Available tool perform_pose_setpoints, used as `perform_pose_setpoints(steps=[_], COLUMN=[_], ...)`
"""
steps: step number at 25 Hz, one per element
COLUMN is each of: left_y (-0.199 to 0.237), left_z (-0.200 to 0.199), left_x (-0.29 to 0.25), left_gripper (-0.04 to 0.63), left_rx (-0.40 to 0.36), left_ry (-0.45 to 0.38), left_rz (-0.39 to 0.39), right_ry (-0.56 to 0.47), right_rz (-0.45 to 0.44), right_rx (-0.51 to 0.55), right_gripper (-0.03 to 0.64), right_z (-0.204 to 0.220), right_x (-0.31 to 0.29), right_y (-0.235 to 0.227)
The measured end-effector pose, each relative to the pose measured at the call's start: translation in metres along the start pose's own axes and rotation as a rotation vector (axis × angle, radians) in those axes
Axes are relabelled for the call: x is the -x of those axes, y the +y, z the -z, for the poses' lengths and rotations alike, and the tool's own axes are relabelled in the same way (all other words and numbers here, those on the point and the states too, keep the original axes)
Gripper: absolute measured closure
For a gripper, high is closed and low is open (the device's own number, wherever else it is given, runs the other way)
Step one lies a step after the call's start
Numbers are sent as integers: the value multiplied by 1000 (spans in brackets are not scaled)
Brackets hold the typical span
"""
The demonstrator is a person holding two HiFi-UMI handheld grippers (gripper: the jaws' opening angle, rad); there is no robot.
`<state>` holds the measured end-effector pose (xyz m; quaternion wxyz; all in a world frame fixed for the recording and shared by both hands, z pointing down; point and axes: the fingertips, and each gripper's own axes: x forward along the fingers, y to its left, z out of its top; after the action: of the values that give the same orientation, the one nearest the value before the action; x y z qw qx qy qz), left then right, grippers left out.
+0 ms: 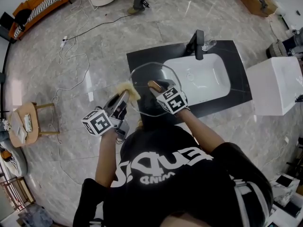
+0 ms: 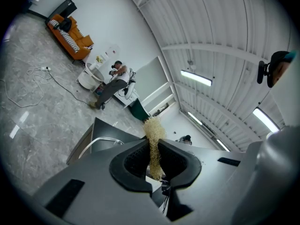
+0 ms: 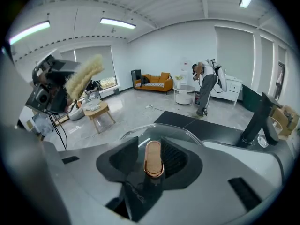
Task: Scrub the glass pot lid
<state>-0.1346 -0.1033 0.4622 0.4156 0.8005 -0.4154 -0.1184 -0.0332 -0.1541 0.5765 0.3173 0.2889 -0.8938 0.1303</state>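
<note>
Black T-shirt point(image 1: 161, 174) up close — left hand-held gripper point(image 1: 124, 98) clenched on a straw-coloured scrubber point(image 1: 129, 90), near the glass pot lid point(image 1: 142, 77). Right hand-held gripper point(image 1: 158, 88) grasps its copper handle point(image 3: 153, 158) — lid over the dark worktop's point(image 1: 151, 56) front edge, white sink point(image 1: 203, 79) beyond.

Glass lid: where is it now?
Head view, centre: glass lid held by its copper handle in the right hand-held gripper, over the left end of the black counter, left of the sink.

Head view overhead, gripper views close along jaws, sharing lid point(image 1: 144, 74)
</note>
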Motion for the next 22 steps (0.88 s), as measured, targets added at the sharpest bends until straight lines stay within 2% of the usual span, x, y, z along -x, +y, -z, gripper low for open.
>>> perform_pose_setpoints(steps=[7,12,16,22], left_y=[-10,-18,-22,-28], left_z=[1,3,0,-6], left_x=[-11,-26,-32,-34], left_gripper=[551,551,551,551], left_rx=[-59,-155,-294,-584], left_ry=[21,37,31,-24], left_rz=[0,-20,-73,-145], right_ry=[-134,-203,-299,-383], right_rz=[38,70,93,120], right_rx=[-36,-99,-162,-169], right_gripper=[600,604,603,603], right_z=[-30,-39,-46,-49], right_x=[45,72,91,105], right_y=[-2,-7,-14,-13])
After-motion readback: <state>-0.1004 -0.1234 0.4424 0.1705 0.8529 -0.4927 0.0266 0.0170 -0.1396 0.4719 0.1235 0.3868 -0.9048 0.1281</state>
